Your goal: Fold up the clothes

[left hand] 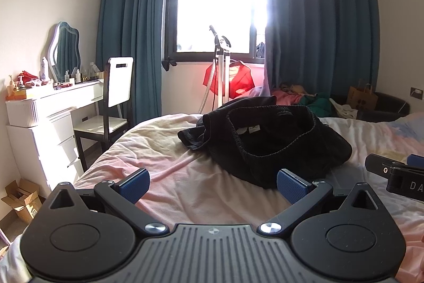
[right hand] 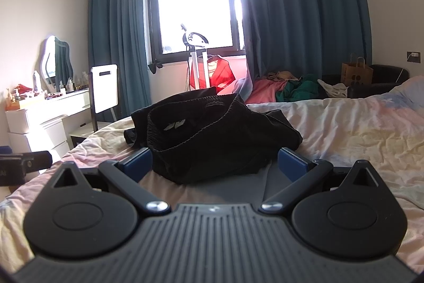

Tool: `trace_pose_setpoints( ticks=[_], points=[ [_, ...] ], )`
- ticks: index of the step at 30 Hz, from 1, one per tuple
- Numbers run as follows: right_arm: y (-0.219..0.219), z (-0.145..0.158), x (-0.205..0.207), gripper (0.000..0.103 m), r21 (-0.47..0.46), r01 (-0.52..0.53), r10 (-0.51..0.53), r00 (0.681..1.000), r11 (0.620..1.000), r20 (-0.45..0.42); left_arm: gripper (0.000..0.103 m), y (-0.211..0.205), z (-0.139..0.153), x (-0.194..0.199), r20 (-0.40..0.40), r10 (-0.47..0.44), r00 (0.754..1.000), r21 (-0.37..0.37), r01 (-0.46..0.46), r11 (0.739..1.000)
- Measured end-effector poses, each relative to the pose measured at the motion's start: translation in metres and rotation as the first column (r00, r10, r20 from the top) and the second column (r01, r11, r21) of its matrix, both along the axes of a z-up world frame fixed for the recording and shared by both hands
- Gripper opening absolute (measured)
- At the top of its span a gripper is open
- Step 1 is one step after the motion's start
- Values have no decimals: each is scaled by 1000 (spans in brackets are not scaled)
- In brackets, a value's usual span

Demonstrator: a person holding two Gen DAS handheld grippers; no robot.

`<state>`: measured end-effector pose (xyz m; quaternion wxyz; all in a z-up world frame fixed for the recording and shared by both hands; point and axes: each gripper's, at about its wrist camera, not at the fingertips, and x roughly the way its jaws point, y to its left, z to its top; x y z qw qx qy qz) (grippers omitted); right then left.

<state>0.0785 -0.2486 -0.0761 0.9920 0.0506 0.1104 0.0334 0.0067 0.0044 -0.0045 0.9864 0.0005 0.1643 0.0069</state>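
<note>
A black garment with an elastic waistband [left hand: 267, 142] lies crumpled on the bed, its waist opening gaping upward and a white label showing inside. My left gripper [left hand: 212, 184] is open just short of the garment's near edge, with only the pink sheet between its blue pads. My right gripper [right hand: 216, 163] is also open, and the garment's [right hand: 212, 134] near hem sits between its blue pads without being pinched. The right gripper's black body [left hand: 397, 174] shows at the right edge of the left wrist view.
The bed [left hand: 164, 150] has a rumpled pink and yellow sheet. A white dresser [left hand: 53, 108] with bottles and a mirror, plus a chair [left hand: 116, 102], stand at the left. A garment steamer stand [left hand: 222, 70] and a pile of clothes [right hand: 286, 89] are by the window.
</note>
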Motion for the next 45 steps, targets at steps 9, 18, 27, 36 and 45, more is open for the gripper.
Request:
trace_pose_setpoints(
  ticks=[9, 18, 27, 36, 45],
  points=[
    [-7, 4, -2, 103, 40, 11, -11, 1000, 999, 1, 103, 6, -12, 11, -37, -14, 999, -47, 12, 999],
    [-28, 16, -7, 103, 129, 47, -50, 998, 991, 26, 103, 16, -29, 85, -191, -81, 978, -228, 36, 973],
    [-56, 1, 19, 103, 186, 91, -91, 996, 978, -10, 96, 3, -53, 242, -261, -35, 965, -223, -25, 975],
    [-78, -28, 62, 103, 270, 110, -86, 991, 956, -102, 74, -23, -67, 367, -291, 37, 956, -127, -77, 989],
    [-73, -43, 82, 103, 244, 83, -62, 994, 966, -94, 19, -53, -58, 360, -181, -3, 984, 47, 11, 999]
  ],
)
